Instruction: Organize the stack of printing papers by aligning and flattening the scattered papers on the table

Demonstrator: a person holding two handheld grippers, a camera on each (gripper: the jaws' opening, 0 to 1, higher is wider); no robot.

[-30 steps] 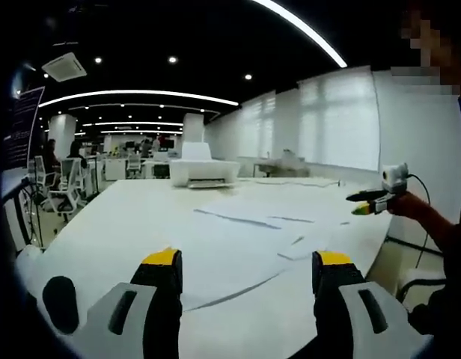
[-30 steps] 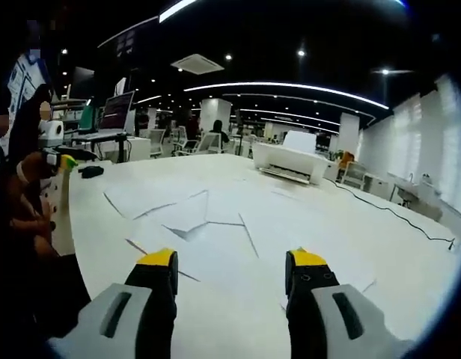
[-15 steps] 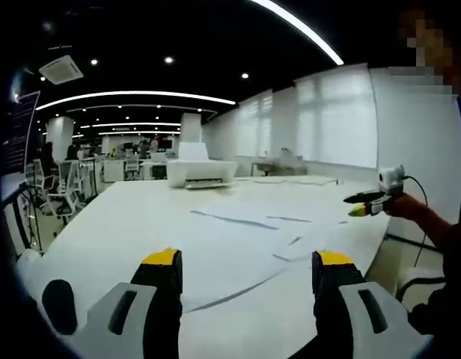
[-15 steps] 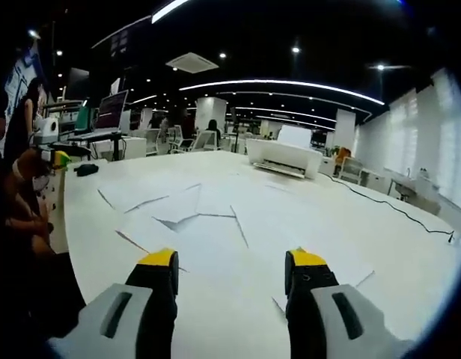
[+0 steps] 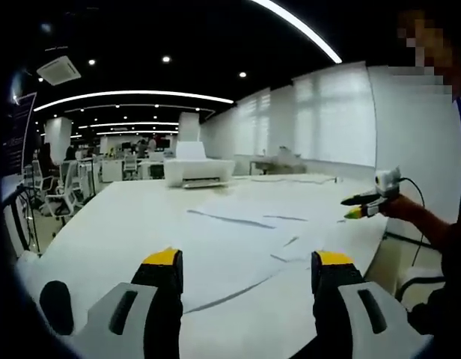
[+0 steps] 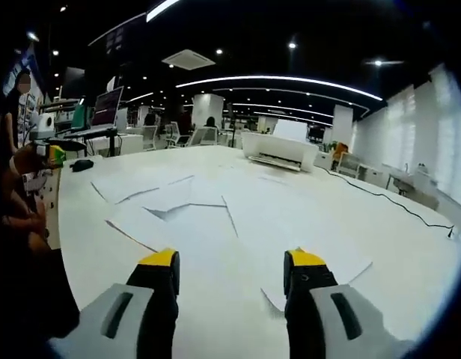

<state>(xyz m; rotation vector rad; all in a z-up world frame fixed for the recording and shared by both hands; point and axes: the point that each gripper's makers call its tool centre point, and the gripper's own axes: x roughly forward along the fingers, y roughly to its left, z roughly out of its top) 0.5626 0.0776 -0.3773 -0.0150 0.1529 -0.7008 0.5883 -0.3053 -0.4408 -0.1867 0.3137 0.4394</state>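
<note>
Your left tongs [image 5: 248, 268] and right tongs [image 6: 233, 268] both stand apart, gripping nothing — the scattered papers [image 6: 215, 217] lie loose on the worktop [image 6: 410, 247] just ahead of them, unaligned.

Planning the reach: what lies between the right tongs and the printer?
In the right gripper view, scattered papers cover the table between the right tongs and the printer; then bare tabletop.

left gripper [image 5: 248, 262] held level, its yellow-tipped jaws wide apart and empty. right gripper [image 6: 229, 262] likewise spread and empty; it also appears far right in the left gripper view, in the person's hand [image 5: 399, 207].
</note>
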